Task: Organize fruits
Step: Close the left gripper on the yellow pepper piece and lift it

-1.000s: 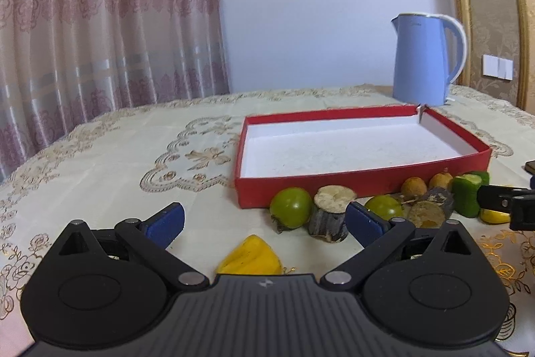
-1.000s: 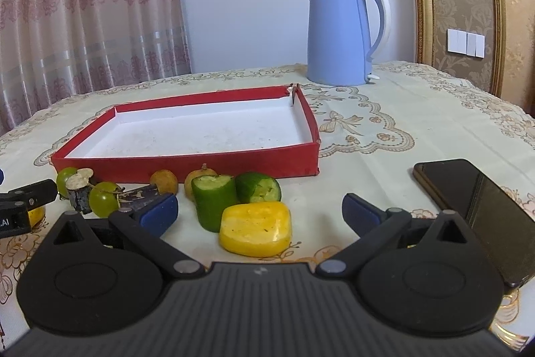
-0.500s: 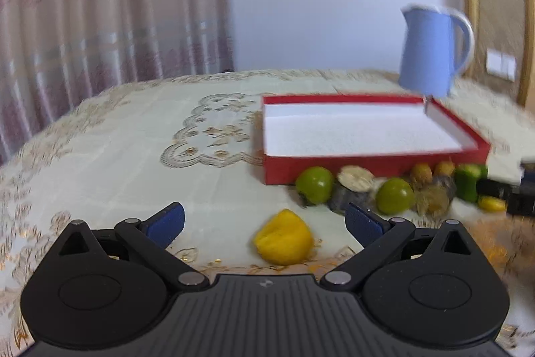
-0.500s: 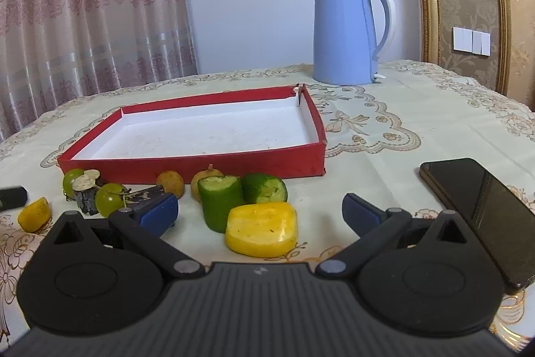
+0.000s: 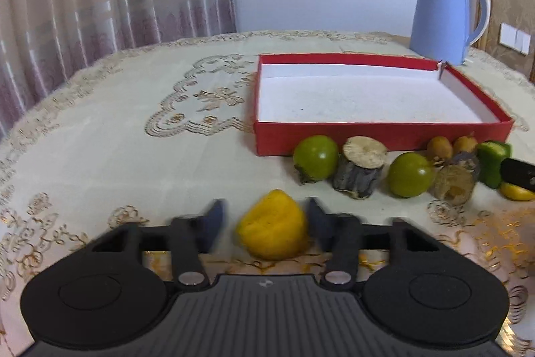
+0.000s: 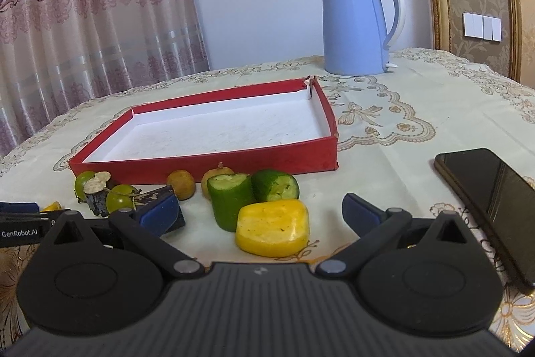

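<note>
Yellow fruit piece (image 5: 272, 230) sits on the tabletop (image 5: 117, 129) between the fingers of my left gripper (image 5: 264, 221); the pads look just beside it, blurred, and I cannot tell whether they pinch it. My right gripper (image 6: 264, 211) has its fingers spread wide around a yellow block (image 6: 272, 228), not touching it. The red tray (image 6: 207, 161) lies beyond the row of green fruits (image 5: 316, 158) and cucumber pieces (image 6: 230, 198).

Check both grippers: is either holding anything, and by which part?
Nothing is firmly held. The left gripper brackets the yellow fruit piece, fingers blurred, gaps at its sides. The right gripper is open, empty.
</note>
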